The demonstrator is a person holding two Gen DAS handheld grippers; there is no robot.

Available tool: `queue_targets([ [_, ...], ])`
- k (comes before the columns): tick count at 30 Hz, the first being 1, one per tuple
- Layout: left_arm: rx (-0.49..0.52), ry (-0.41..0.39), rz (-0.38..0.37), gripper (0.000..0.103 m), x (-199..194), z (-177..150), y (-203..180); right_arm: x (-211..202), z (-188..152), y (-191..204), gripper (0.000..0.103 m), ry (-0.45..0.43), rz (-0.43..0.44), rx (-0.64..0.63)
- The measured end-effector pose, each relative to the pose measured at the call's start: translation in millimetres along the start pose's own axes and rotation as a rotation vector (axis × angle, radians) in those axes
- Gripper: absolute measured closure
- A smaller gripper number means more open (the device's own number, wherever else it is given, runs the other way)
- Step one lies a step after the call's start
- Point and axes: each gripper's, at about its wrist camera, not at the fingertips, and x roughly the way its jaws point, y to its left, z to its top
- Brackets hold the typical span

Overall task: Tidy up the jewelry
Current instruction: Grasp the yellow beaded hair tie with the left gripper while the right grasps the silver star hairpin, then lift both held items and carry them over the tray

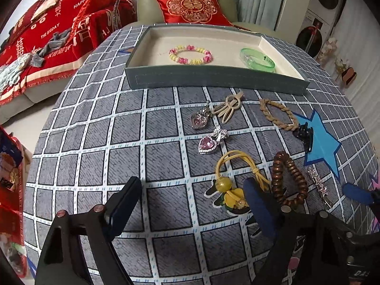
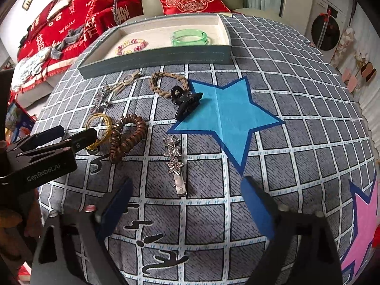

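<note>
A grey-green tray (image 1: 213,79) (image 2: 156,59) at the table's far side holds a pink-yellow bead bracelet (image 1: 190,54) (image 2: 130,45) and a green bangle (image 1: 257,58) (image 2: 190,37). Loose on the cloth lie two pink heart pendants (image 1: 207,142), a beige hair clip (image 1: 228,108), a braided tie (image 1: 277,115) (image 2: 166,83), a black claw clip (image 2: 186,103), a yellow hair tie (image 1: 234,180), a brown coil tie (image 1: 288,180) (image 2: 127,135) and a star hair clip (image 2: 175,159). My left gripper (image 1: 192,201) is open, its right finger beside the yellow tie. My right gripper (image 2: 187,204) is open, just short of the star clip.
The round table has a checked grey cloth with a blue star (image 2: 225,114) and a pink star (image 2: 363,225). Behind it stand a sofa with red covers (image 1: 54,38) and a red cushion (image 1: 190,7). The left gripper shows in the right wrist view (image 2: 61,137).
</note>
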Motion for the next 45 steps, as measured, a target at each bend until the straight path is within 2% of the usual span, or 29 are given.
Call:
queue_targets([
  [1,0.006,-0.002,-0.007,0.01,0,0,-2,2,0,1,0.022,0.004,-0.006,-0.004],
  [5,0.041,-0.007,0.021,0.013,2,-1,-9,5,0,9,0.027,-0.004,-0.058,-0.056],
  [9,0.069,-0.03,0.021,0.028,-1,-4,-18,5,0,12,0.033,-0.006,-0.064,-0.076],
  [10,0.076,-0.032,0.012,0.032,-2,-4,-20,4,1,13,0.038,-0.007,-0.064,-0.08],
  [14,0.104,-0.04,-0.01,0.07,-5,-5,-27,3,2,14,0.056,-0.004,-0.059,-0.088],
  [15,0.105,-0.04,-0.013,0.075,-6,-5,-27,2,2,15,0.058,-0.005,-0.057,-0.088],
  [18,0.082,-0.042,-0.046,0.075,-8,-6,-23,1,2,14,0.072,-0.007,-0.052,-0.085],
  [20,0.061,-0.04,-0.072,0.075,-10,-7,-19,0,1,12,0.087,-0.007,-0.048,-0.079],
  [22,0.047,-0.048,-0.089,0.075,-14,-8,-16,-1,0,10,0.092,-0.011,-0.044,-0.07],
  [33,-0.002,-0.1,-0.158,0.075,-43,-5,3,-21,0,-13,0.092,-0.038,0.066,0.036],
  [45,-0.011,-0.169,-0.215,0.075,-77,17,12,-53,20,-19,0.091,-0.116,0.113,0.066],
])
